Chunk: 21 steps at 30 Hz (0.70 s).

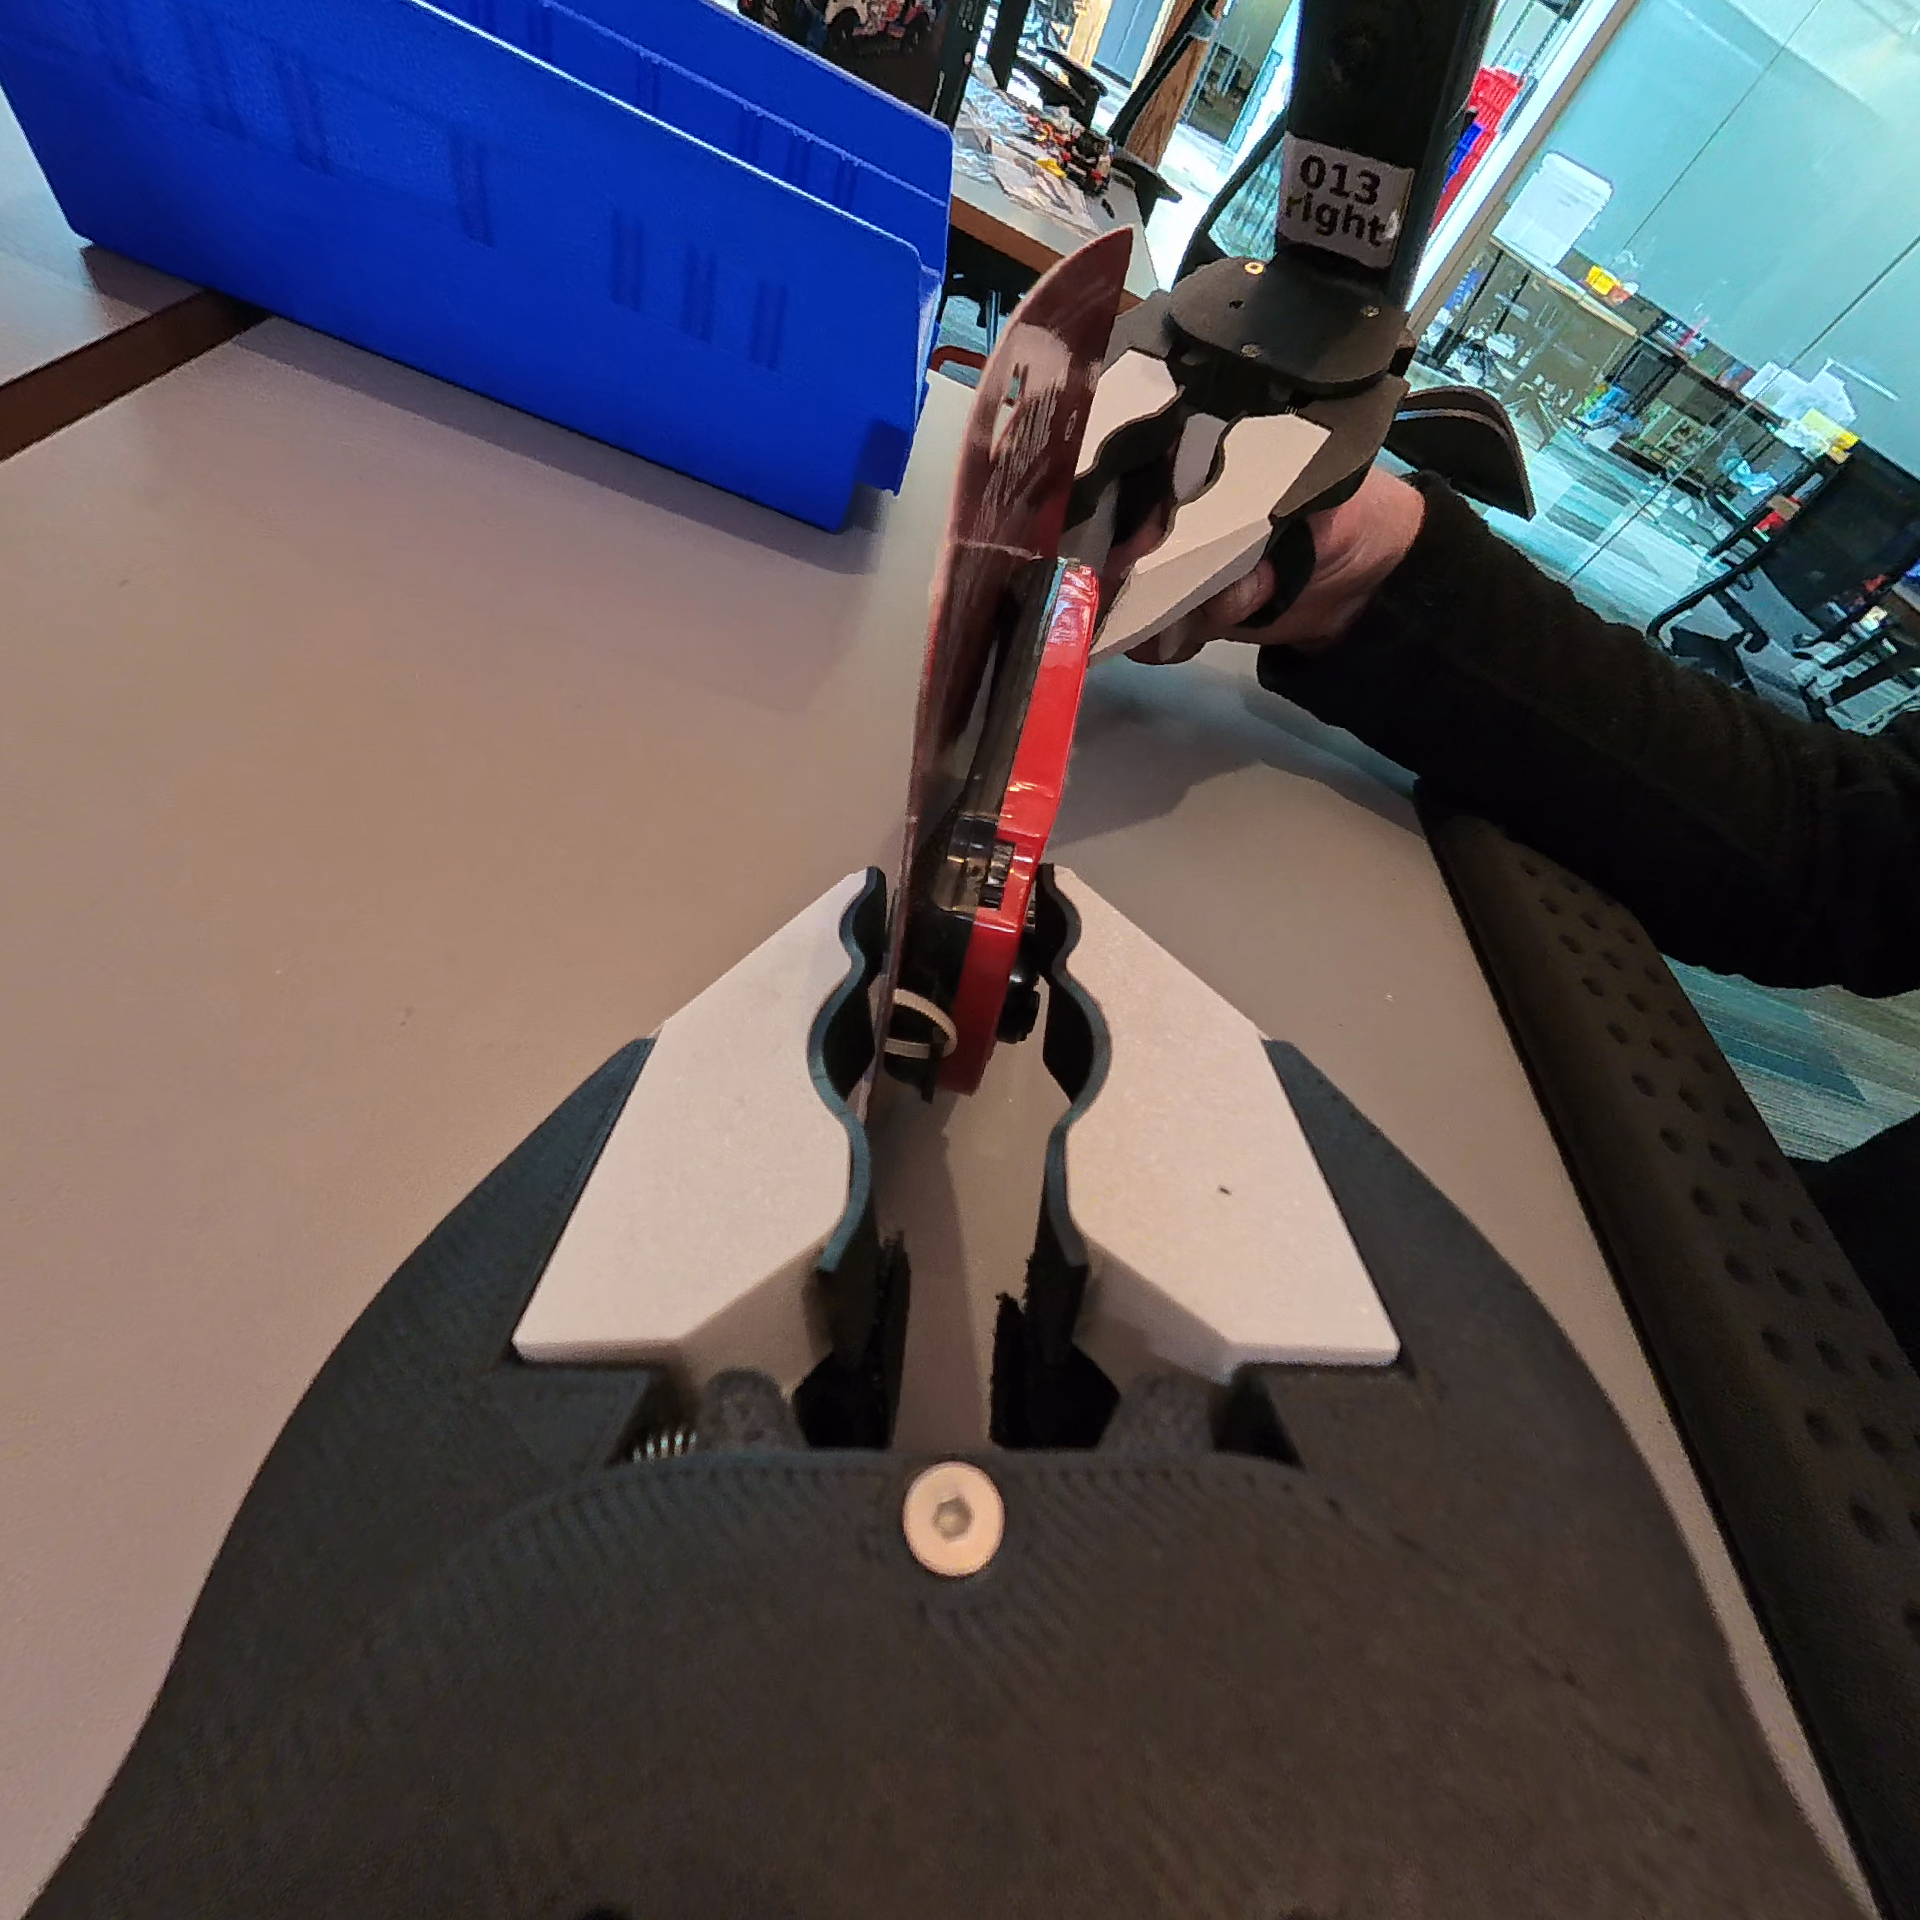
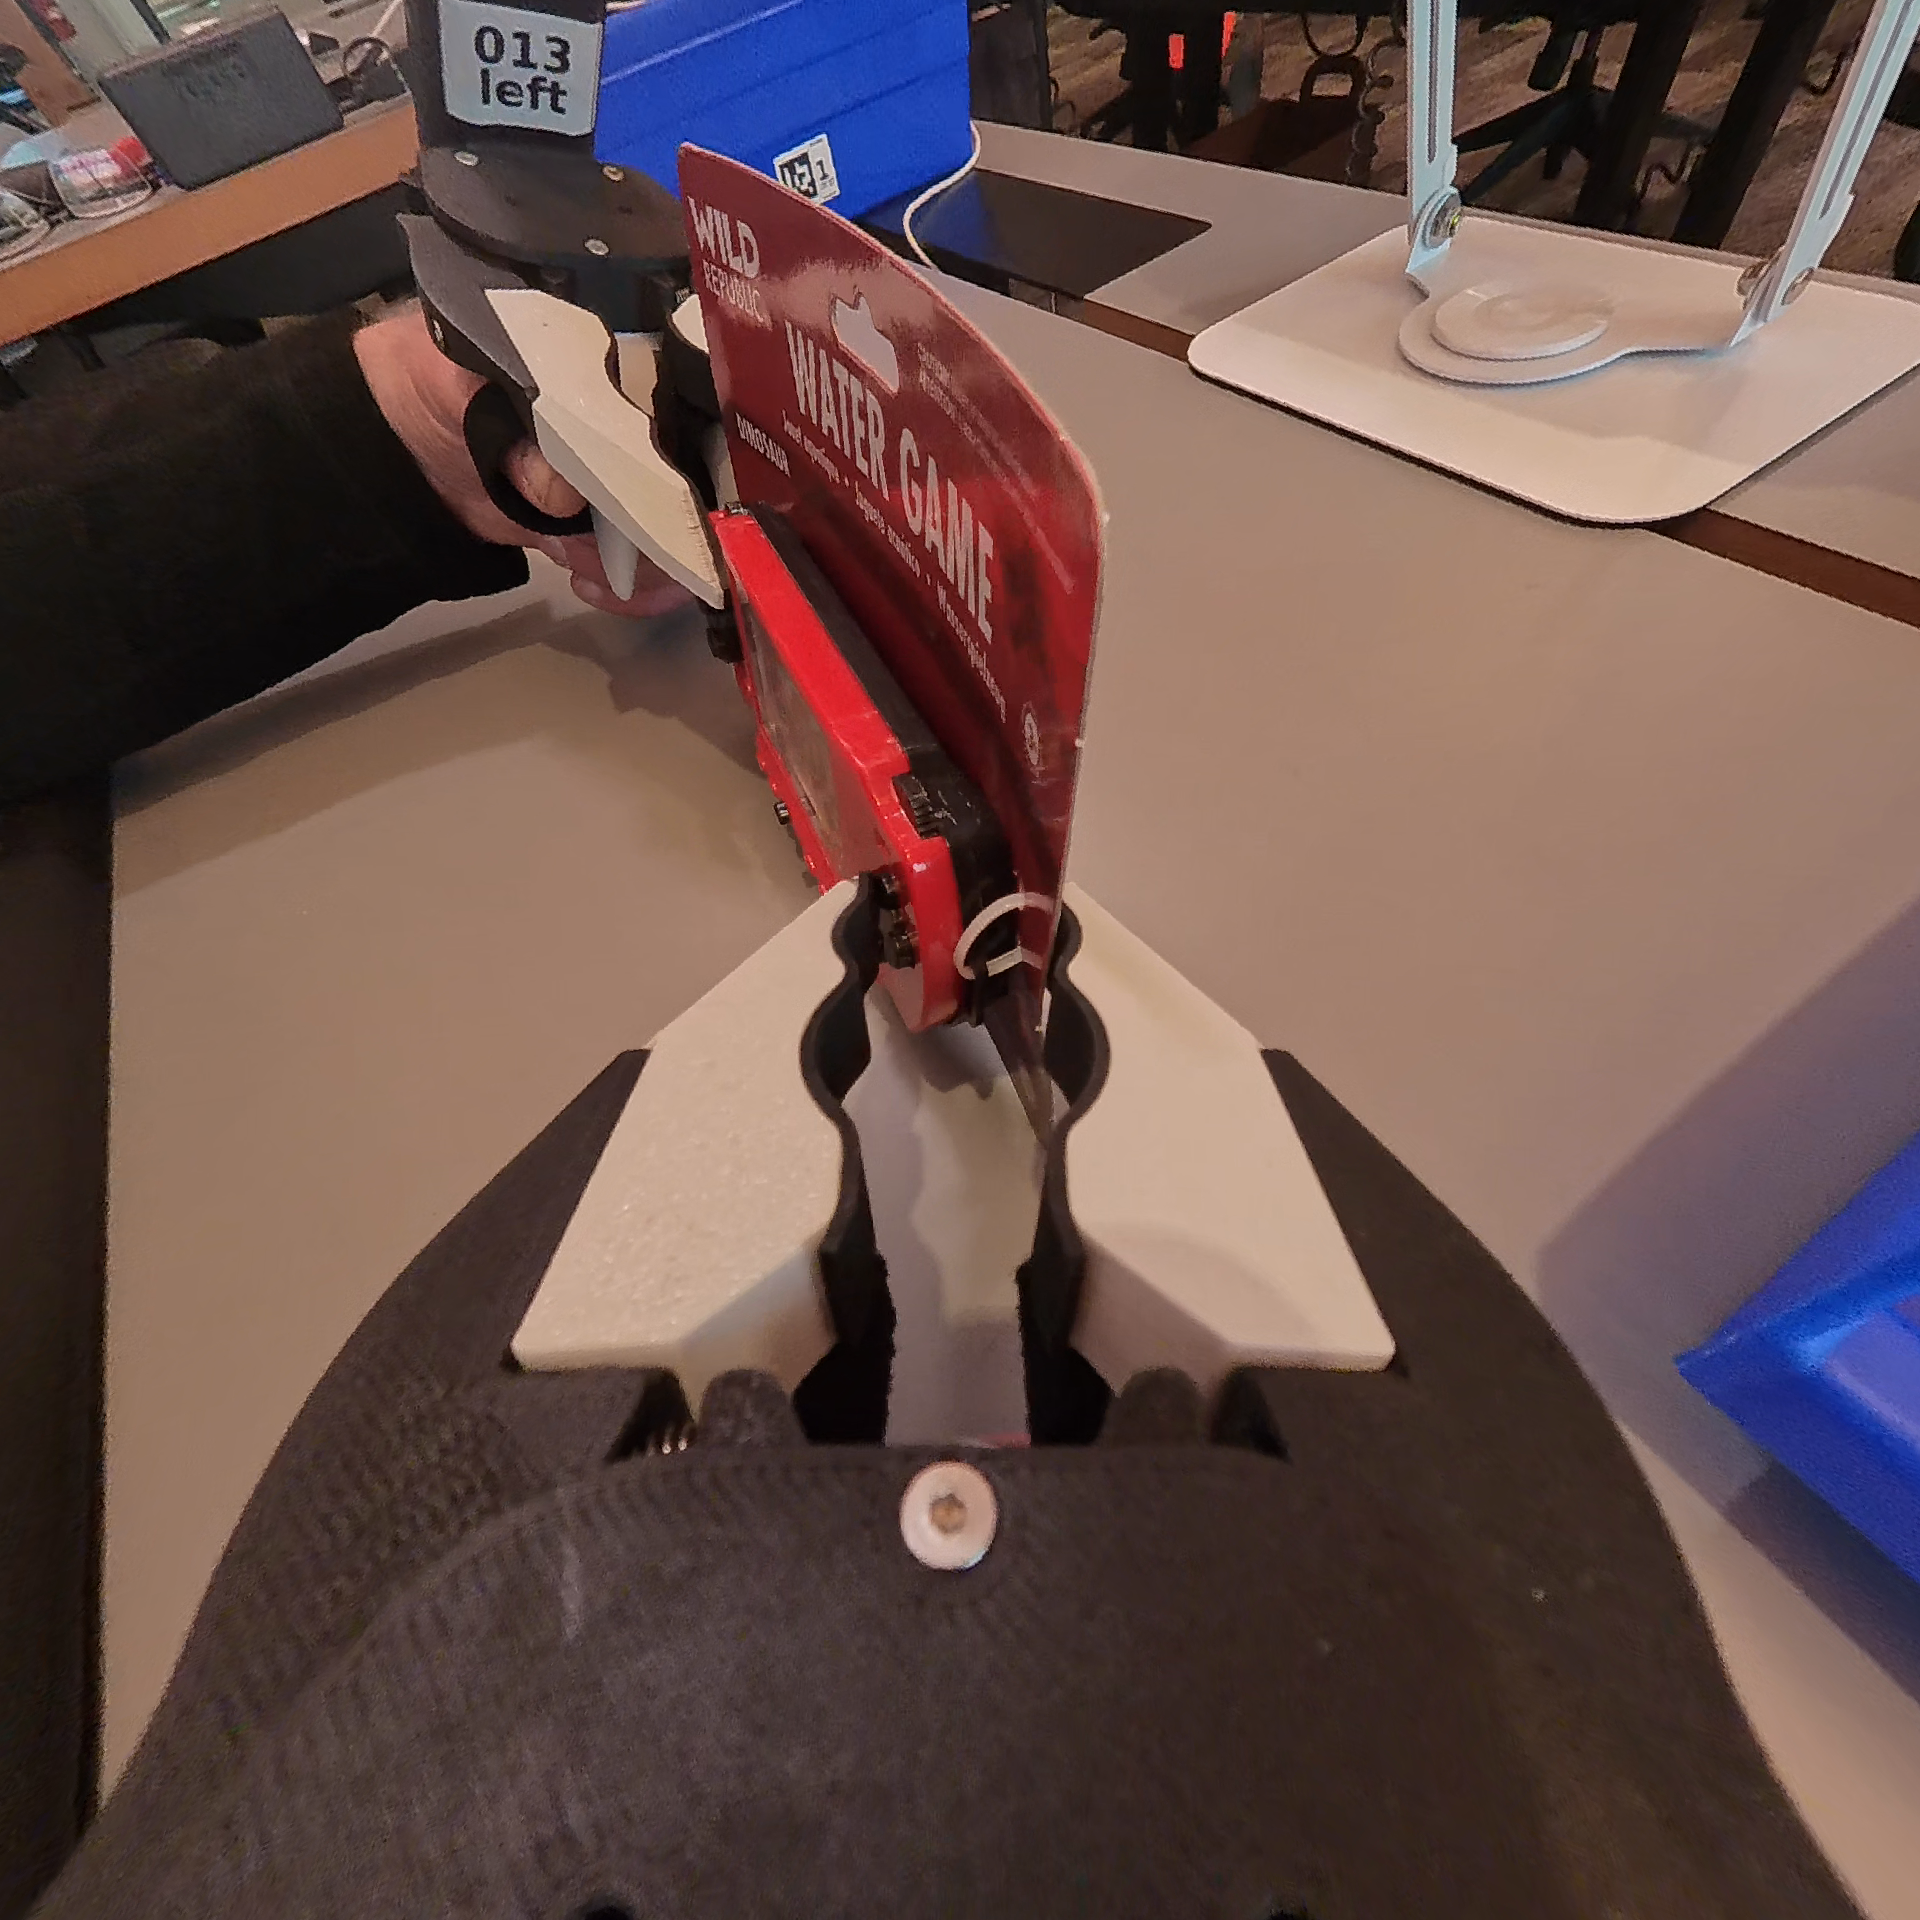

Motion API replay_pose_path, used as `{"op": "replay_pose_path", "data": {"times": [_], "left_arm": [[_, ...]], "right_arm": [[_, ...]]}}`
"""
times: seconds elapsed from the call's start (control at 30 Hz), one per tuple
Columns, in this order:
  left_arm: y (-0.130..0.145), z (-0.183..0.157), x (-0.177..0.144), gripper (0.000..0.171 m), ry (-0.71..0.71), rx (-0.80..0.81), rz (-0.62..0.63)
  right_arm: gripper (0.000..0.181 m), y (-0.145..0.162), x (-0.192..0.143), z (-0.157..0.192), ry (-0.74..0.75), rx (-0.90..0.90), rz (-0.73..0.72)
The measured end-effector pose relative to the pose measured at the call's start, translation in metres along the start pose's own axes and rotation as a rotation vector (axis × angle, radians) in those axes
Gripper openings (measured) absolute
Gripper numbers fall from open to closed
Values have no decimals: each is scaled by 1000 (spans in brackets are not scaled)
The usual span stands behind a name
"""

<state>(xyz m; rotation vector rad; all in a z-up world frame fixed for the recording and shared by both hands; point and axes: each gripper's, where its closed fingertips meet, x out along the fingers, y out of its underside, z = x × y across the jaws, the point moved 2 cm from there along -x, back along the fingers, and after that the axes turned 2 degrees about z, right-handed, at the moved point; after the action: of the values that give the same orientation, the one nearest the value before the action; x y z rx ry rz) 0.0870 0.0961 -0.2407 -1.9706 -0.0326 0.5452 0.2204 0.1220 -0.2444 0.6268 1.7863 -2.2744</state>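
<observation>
Held upright on edge above the grey bench, between two claws: a red toy tied to a dark red printed card by a white zip tie. Left claw pinching one end of toy and card, white fingers closed against both sides. Right claw pinching the opposite end, card pressed against one finger, red body against the other. Seen from the right wrist view: card face with pale lettering and a cut-out hanging hole near the top, toy mounted on the side away from the lettering, its lower edge just above the bench. Behind each claw, a hand on a black trigger, dark sleeve trailing off to the side. Blue plastic bin standing on the bench, well apart from the toy; a blue corner also at the edge of the right wrist view. White stand on a flat white base farther back on the bench, beside a black flat pad. Perforated black chair back along the bench edge. Glass walls and cluttered work tables beyond.
</observation>
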Motion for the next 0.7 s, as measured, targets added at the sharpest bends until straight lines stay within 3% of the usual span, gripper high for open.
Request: {"op": "replay_pose_path", "data": {"times": [0.7], "left_arm": [[0,-1,1,26,-5,6,10]], "right_arm": [[33,0,0,0,-12,21,-7]]}}
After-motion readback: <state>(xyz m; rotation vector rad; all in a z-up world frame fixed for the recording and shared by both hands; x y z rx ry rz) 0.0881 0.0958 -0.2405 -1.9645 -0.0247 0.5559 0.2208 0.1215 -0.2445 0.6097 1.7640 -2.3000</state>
